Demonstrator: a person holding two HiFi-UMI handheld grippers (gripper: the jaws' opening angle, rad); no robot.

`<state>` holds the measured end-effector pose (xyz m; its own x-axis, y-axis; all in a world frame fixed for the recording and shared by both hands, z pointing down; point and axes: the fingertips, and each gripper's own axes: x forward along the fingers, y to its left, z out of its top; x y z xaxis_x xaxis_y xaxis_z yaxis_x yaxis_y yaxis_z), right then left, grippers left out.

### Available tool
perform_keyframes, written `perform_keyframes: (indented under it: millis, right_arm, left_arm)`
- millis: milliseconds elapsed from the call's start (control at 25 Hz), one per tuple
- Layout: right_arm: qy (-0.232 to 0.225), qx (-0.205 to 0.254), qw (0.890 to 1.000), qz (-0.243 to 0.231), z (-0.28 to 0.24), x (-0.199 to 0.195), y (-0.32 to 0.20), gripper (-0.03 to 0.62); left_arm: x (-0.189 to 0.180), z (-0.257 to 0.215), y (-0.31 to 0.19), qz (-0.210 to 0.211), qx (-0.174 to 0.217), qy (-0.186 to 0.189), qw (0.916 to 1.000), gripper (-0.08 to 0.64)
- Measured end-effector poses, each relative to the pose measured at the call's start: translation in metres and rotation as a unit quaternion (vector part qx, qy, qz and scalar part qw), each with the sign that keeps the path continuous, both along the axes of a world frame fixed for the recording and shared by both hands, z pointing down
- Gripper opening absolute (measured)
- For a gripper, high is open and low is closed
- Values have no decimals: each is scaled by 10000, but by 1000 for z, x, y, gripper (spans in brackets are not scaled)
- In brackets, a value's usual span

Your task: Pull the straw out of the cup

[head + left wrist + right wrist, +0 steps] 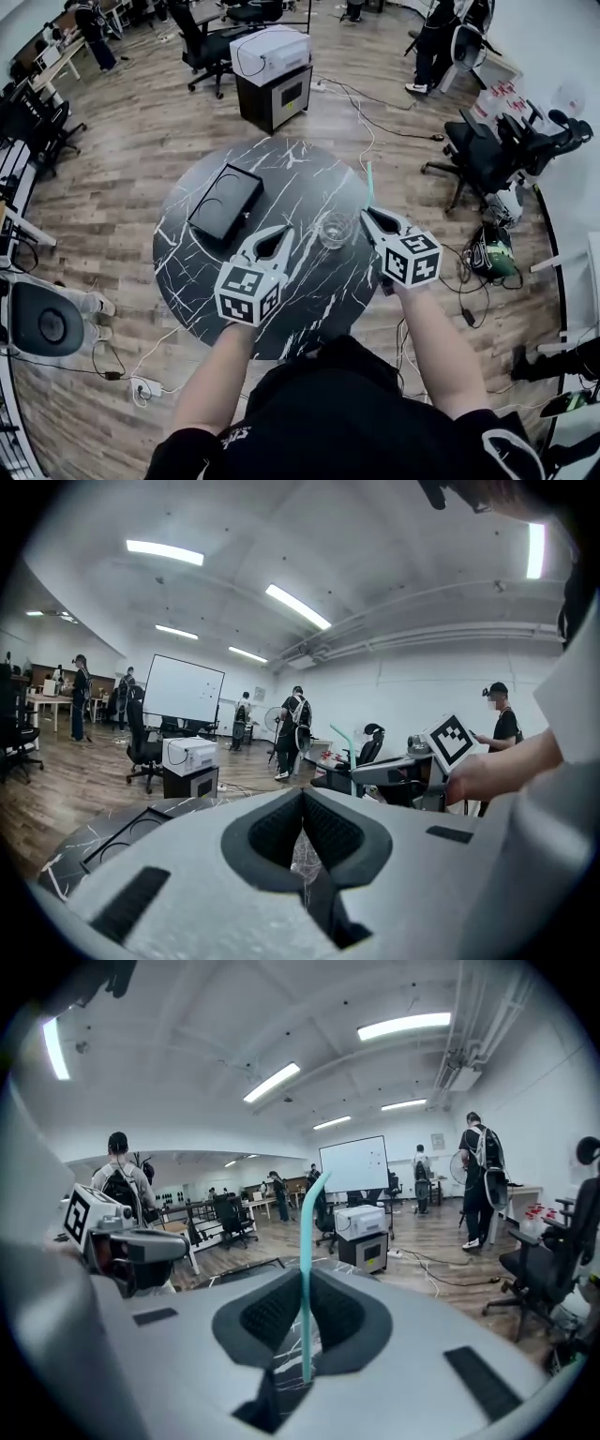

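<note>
A clear glass cup stands on the round black marble table, toward its right side. My right gripper hovers just right of the cup, shut on a teal straw that sticks up past its tips. In the right gripper view the straw runs upright between the pressed pads, its lower end hanging free and its top bent. My left gripper is left of the cup, apart from it. Its jaws meet with nothing between them.
A flat black box lies on the table's left half. Beyond the table stands a white printer on a black cabinet. Office chairs and floor cables are to the right. Several people stand in the room's background.
</note>
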<state>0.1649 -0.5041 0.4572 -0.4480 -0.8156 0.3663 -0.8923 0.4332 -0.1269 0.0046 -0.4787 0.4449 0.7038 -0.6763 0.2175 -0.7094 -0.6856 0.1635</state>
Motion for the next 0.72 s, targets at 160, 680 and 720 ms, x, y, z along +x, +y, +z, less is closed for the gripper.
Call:
perform_keyframes:
  millis: [160, 680, 720]
  right_arm:
    - [-182, 217, 9994, 216, -24, 18, 25, 35]
    - [-627, 1152, 9906, 396, -112, 104, 83, 34]
    - [-678, 1208, 9895, 408, -116, 111, 90, 34]
  left_arm:
    - [2, -13, 6, 89, 124, 18, 9999, 11]
    - [45, -52, -3, 77, 337, 10, 9994, 11]
    - [47, -54, -2, 47, 348, 35, 9994, 11]
